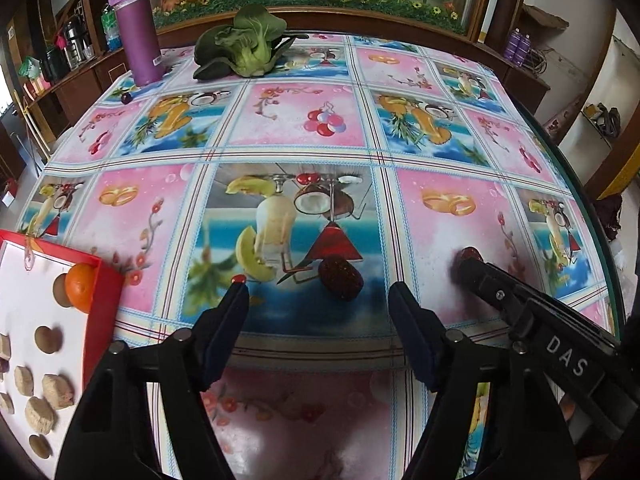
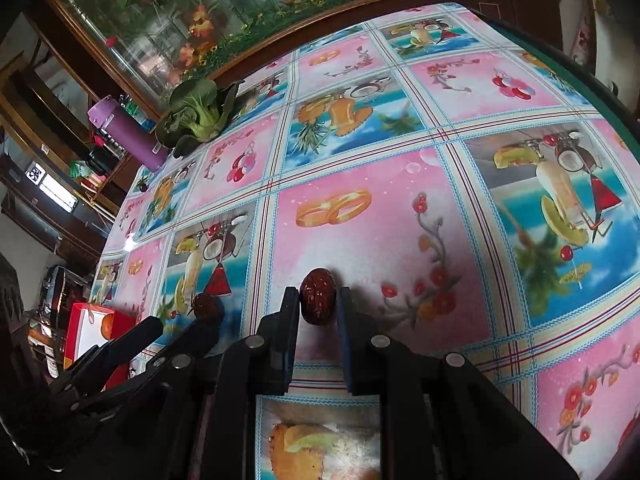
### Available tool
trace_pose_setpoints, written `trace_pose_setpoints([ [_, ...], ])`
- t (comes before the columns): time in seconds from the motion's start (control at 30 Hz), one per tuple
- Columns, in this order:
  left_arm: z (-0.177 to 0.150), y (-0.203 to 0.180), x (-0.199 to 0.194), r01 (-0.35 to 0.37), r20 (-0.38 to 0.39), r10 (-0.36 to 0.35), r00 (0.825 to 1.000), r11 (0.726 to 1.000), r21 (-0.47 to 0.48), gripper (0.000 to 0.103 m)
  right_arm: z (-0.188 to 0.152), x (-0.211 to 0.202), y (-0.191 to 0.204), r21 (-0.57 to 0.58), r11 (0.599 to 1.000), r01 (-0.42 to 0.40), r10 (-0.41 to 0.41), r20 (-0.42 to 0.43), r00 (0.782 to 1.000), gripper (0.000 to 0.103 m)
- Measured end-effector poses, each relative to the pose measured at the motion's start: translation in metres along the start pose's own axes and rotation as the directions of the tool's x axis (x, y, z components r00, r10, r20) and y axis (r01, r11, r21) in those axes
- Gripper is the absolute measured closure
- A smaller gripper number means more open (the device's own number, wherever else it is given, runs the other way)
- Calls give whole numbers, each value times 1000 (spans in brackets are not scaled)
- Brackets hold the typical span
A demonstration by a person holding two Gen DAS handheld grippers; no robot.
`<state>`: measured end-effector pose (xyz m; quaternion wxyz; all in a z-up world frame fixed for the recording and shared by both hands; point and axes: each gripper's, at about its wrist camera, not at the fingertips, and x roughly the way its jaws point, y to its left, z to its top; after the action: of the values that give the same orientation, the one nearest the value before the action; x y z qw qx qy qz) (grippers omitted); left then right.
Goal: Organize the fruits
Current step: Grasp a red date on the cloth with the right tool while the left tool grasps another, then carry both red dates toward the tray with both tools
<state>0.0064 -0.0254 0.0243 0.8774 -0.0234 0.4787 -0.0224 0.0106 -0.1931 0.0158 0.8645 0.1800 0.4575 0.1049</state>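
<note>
Two dark red dates lie on the fruit-print tablecloth. One date (image 1: 340, 278) rests just ahead of my left gripper (image 1: 318, 294), whose fingers stand wide open on either side of it. The other date (image 2: 318, 284) sits between the fingers of my right gripper (image 2: 318, 298), which press against its sides while it rests on the cloth. In the left wrist view this date (image 1: 471, 253) pokes out past the right gripper (image 1: 466, 266). A red box (image 1: 102, 280) at the left holds an orange (image 1: 82, 288) and several brown nuts. In the right wrist view, the left gripper (image 2: 180, 326) is beside the first date (image 2: 208, 306).
A purple bottle (image 1: 136, 32) and a bok choy (image 1: 244, 48) stand at the table's far side. A small dark fruit (image 1: 126, 98) lies near the bottle. The table's rounded edge (image 1: 600, 240) runs down the right. Wooden cabinets surround the table.
</note>
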Motion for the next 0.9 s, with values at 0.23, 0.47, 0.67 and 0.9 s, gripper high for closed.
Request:
trace_pose_setpoints([
  [0.23,3,1,11,21,-18,-21,1000,1000,2,52,0,1,1,-12,1000,11,-11,4,1000,86],
  [0.47,5,5,13,39,-8,-39,999,999,8,70,0,2,5,-39,999,34,-34,14,999,86],
  [0.67,3,8,11,51,-4,-51,999,999,17,77,-2,3,10,-77,995,65,-63,28,998,86],
  [0.9,-4,15,-11,45,44,-46,998,999,22,77,-9,5,26,-173,973,151,-141,69,988,86],
])
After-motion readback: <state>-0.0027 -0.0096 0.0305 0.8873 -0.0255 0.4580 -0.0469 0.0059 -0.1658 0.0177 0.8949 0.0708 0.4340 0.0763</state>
